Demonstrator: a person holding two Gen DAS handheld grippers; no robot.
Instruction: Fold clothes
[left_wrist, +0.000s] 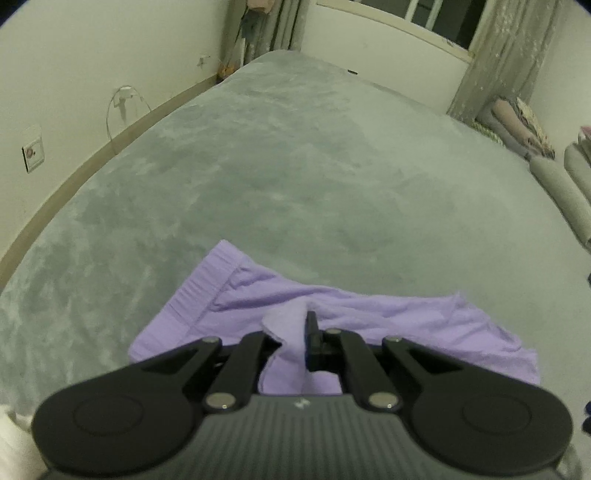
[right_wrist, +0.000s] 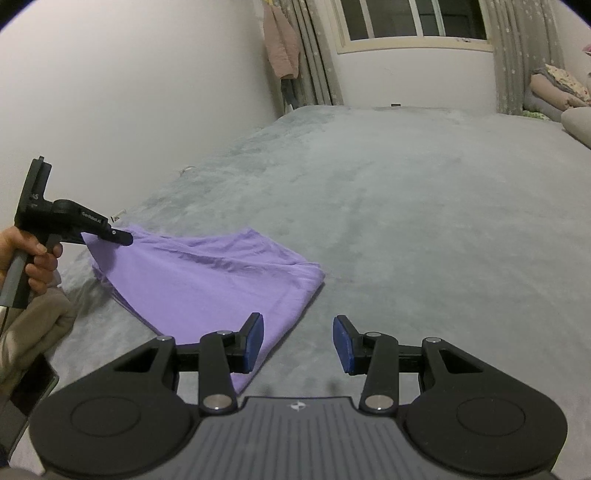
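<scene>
A purple garment (right_wrist: 207, 277) lies partly folded on the grey blanket (right_wrist: 406, 206), its ribbed band (left_wrist: 199, 291) toward the left in the left wrist view. My left gripper (left_wrist: 301, 325) is shut on a pinched-up fold of the purple garment (left_wrist: 369, 314), lifting that corner slightly. In the right wrist view the left gripper (right_wrist: 125, 238) shows at the garment's far left corner, held by a hand (right_wrist: 33, 251). My right gripper (right_wrist: 298, 341) hovers open over the garment's near right edge, its blue pads (right_wrist: 255, 341) apart with nothing between them.
A grey plush blanket (left_wrist: 295, 177) covers the wide bed. A wall with a socket (left_wrist: 33, 153) runs along the left. Curtains (right_wrist: 317, 55) and a window (right_wrist: 413, 18) stand at the far end. Rolled bedding and pillows (left_wrist: 524, 125) are stacked at the right.
</scene>
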